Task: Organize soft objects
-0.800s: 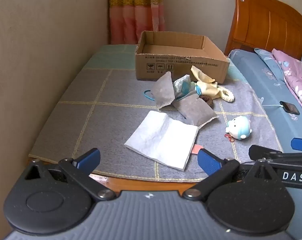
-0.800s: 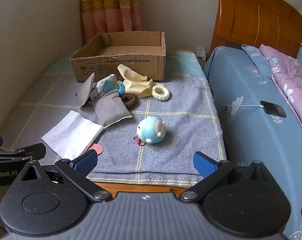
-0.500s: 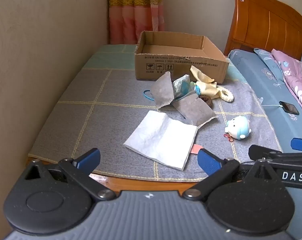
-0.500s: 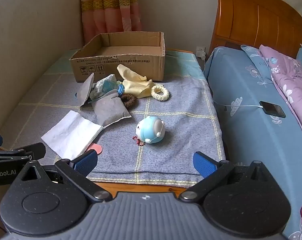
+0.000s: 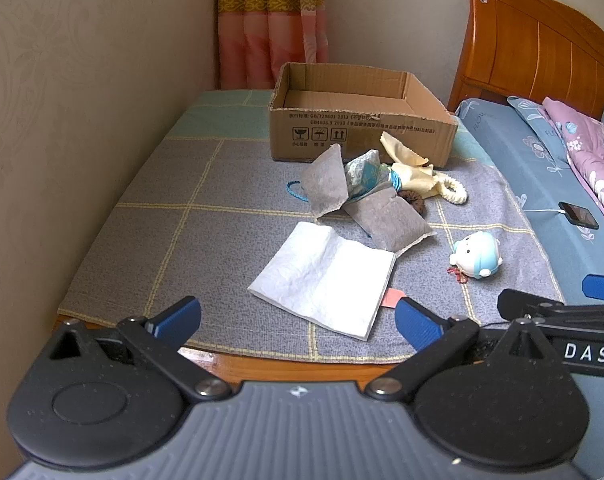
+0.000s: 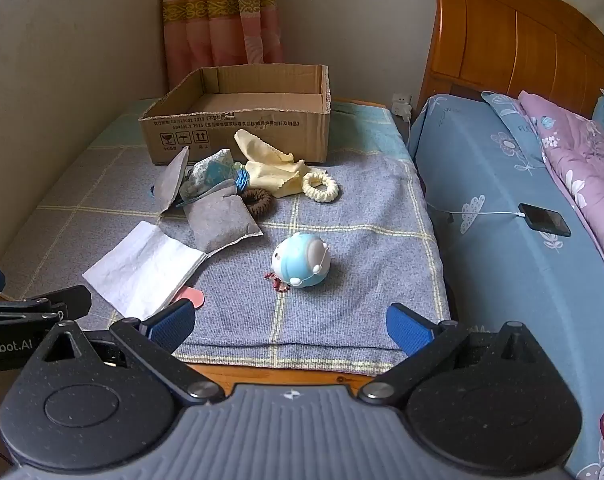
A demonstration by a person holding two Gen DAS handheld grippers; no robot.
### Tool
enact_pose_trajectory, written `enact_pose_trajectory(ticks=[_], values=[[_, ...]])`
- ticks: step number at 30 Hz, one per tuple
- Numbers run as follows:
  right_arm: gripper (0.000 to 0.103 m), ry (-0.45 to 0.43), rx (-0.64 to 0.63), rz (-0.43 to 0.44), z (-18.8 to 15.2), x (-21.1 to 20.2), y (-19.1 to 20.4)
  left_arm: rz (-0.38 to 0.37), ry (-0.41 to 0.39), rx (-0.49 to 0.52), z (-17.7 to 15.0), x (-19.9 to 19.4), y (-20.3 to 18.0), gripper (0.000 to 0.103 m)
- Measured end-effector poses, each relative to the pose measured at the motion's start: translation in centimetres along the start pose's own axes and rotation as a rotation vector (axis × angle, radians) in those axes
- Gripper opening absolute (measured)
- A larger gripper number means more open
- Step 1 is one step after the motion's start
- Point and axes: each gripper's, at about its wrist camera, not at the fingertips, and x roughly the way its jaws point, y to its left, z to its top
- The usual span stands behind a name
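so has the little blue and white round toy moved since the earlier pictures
No. The little blue and white round toy lies in the same spot on the grey checked cloth, just as far in front of the open cardboard box.

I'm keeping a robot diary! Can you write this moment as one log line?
left hand-held gripper: open, empty | right hand-held gripper: open, empty | cardboard box: empty | blue plush toy: on mat

Cardboard box: front wall has a printed line, only "2013" & part codes legible, w/ three handling pictograms below at its left end. Right gripper arm reads "DAS"; left gripper arm reads "Robot.AI".
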Motion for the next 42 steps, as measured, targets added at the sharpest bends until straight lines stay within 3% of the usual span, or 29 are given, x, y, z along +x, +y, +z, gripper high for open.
enact_pose_trajectory(ticks=[42], values=[[0.103,-0.008,-0.006,-0.008,0.12,-0.44,0.07,0.001,0.004,0.006,0.12,-0.07,0.33,0.102]])
